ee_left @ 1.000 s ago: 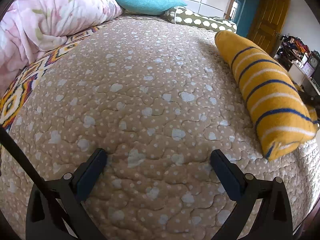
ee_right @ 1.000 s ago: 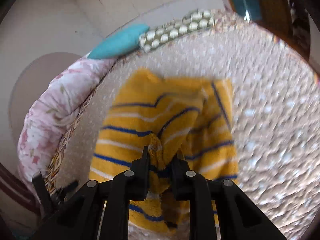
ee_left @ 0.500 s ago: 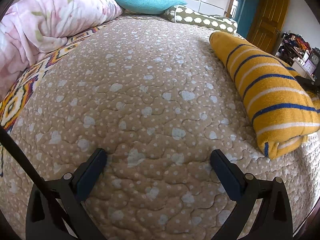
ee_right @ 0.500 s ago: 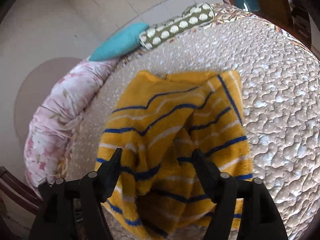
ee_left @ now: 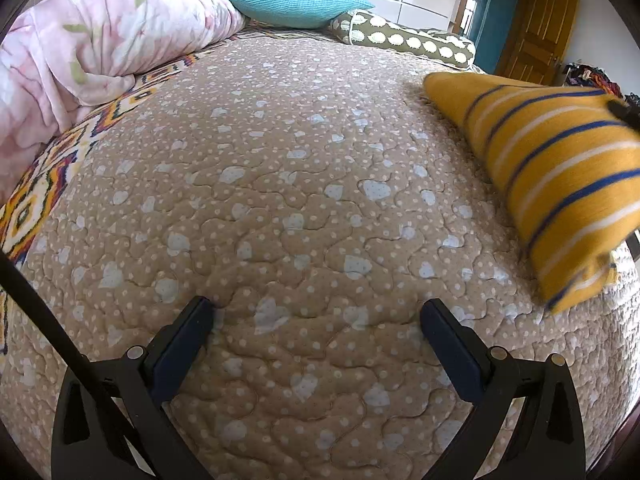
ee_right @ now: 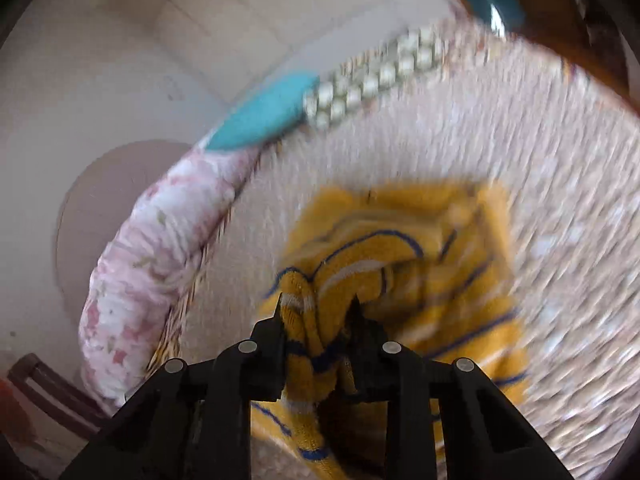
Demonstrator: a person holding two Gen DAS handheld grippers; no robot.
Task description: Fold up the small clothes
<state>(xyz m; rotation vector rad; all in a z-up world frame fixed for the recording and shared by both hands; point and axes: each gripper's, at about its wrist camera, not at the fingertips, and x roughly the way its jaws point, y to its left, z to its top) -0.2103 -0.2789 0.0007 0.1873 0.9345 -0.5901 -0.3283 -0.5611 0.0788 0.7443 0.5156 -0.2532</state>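
Note:
A yellow garment with blue and white stripes [ee_left: 560,168] lies at the right side of the bed, its upper edge pulled up into a peak. In the right wrist view the same garment [ee_right: 400,248] sits bunched just ahead. My right gripper [ee_right: 317,312] is closing its jaws on a raised fold of it, and the cloth is pinched between the pads. That view is blurred by motion. My left gripper [ee_left: 316,308] stands open and wide, its fingertips resting on the tan quilt [ee_left: 280,160] with nothing between them, well left of the garment.
A pink floral duvet [ee_left: 100,52] is heaped at the left edge of the bed. A turquoise pillow [ee_left: 292,0] and a green dotted bolster [ee_left: 404,36] lie at the head. A wooden door [ee_left: 536,28] stands beyond the bed at the right.
The right gripper opened, let the garment drop flat, then closed on a fold again and rose with it. The garment's top now peaks upward. The left gripper has not moved.

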